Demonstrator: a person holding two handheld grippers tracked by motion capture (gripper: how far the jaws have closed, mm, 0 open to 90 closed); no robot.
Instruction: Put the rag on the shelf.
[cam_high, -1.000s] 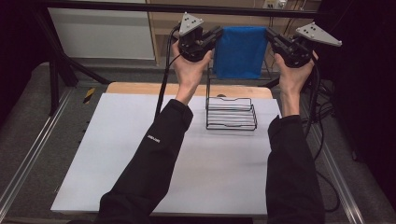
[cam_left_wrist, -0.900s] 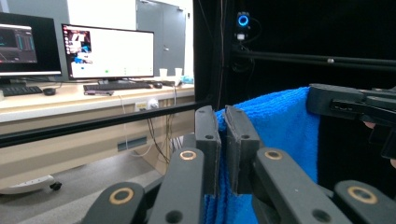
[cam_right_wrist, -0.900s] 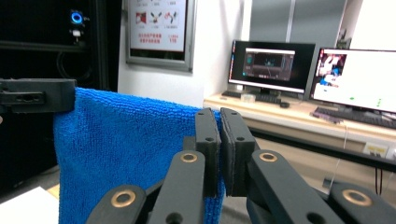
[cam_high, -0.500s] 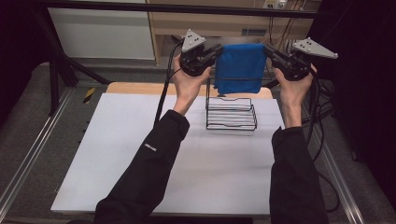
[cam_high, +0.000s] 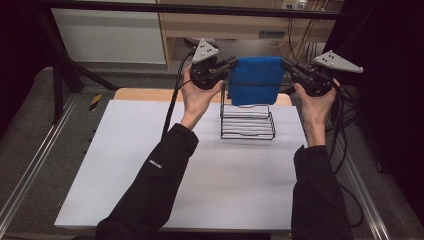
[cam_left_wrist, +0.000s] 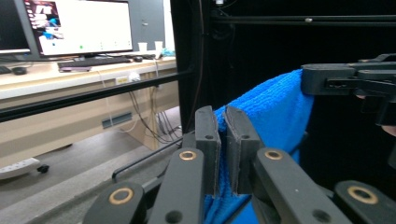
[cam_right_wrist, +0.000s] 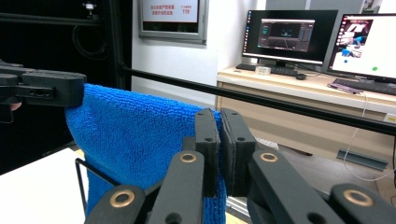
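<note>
The white table (cam_high: 200, 175) spreads out under my forearms, and a black wire rack (cam_high: 248, 120) stands near its far edge. Above the rack hangs the blue towel (cam_high: 256, 80), stretched flat between my two claws, its lower edge at the rack's upright back. My left claw (cam_high: 231, 65) is clenched on the towel's one top corner, my right claw (cam_high: 286, 65) on the other.
</note>
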